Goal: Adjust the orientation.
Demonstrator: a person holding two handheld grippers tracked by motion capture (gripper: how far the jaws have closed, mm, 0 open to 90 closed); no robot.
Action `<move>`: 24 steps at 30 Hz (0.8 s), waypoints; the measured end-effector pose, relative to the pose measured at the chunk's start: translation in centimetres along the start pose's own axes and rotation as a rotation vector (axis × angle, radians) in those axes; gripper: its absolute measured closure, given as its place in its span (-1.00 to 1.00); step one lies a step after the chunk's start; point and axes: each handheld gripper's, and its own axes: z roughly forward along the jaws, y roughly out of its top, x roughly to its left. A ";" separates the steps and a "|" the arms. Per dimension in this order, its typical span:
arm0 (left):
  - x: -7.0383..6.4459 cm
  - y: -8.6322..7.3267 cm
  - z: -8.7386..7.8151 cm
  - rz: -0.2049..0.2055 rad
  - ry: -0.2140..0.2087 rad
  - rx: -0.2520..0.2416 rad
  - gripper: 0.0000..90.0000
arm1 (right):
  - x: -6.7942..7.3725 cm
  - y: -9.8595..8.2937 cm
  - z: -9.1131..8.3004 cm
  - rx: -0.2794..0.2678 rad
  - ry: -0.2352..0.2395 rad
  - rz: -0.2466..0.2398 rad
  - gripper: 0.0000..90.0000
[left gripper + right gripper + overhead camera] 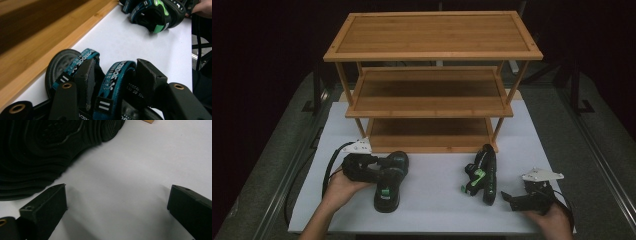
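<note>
Jaws of the left gripper (374, 165) sit over the near sandal (389, 180) on the white desk (432, 205), in front of the bamboo shelf (432, 107); the right gripper (508, 197) lies just right of the other sandal (482, 175); in the left gripper view the jaws clamp the sandal's teal strap (113, 77); in the right gripper view the jaws stand wide over bare desk, the black sole (45, 150) up-left of them.

Two sandals (388, 181) (481, 175) lie side by side before the rack (432, 82) on the table (437, 210)
</note>
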 end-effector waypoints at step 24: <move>-0.7 1.6 1.3 0.104 -0.096 -0.039 0.55 | 0.0 0.0 0.0 -0.001 0.000 -0.001 -0.96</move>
